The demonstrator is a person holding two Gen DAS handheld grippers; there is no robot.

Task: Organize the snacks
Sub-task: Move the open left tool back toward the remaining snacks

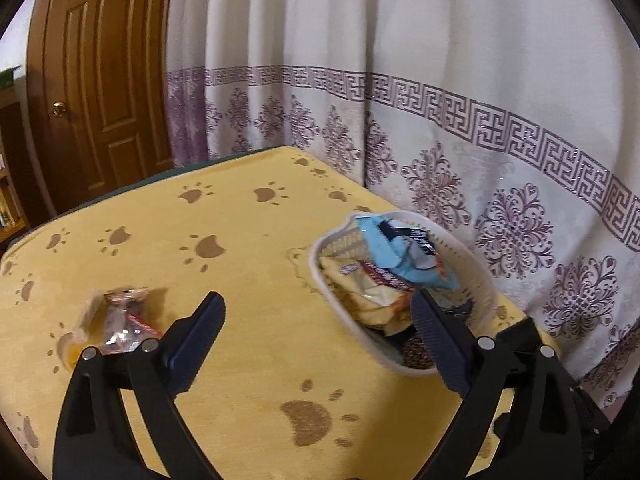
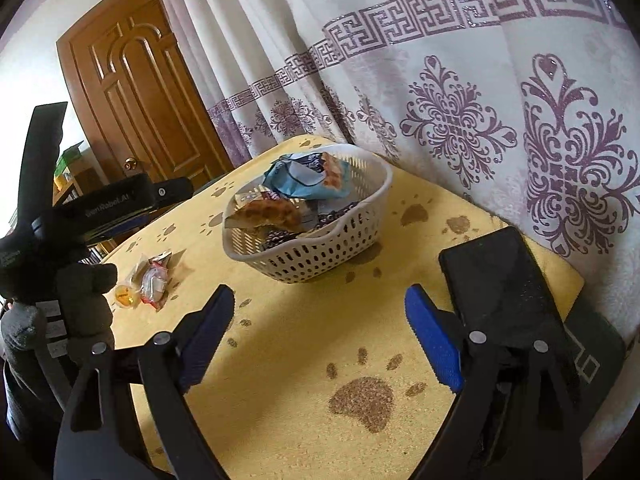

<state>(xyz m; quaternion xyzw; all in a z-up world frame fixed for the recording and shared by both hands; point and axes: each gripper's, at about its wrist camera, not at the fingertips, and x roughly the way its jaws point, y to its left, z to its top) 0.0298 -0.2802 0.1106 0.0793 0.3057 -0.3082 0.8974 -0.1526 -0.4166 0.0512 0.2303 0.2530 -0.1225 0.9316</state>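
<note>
Soft indoor light, motion blur on left view, fisheye-bent dark corners

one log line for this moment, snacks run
left gripper open, empty | right gripper open, empty | basket part filled | two snacks on table

One white basket [image 2: 320, 256] stands on one yellow table [image 2: 280, 400], at about 12 o'clock in the right wrist view and 2 o'clock in the left wrist view. Snack packets in the basket: at least three can be told apart, namely one light blue packet [image 2: 296, 180], one waffle packet [image 2: 268, 212] and one dark patterned packet [image 1: 418, 354]; the full number is hidden by overlap. Loose on the table at 9 o'clock: one red-and-clear wrapped snack [image 2: 154, 280] and one small orange cup [image 2: 126, 295]. One black phone [image 2: 500, 280] lies at 3 o'clock.
</note>
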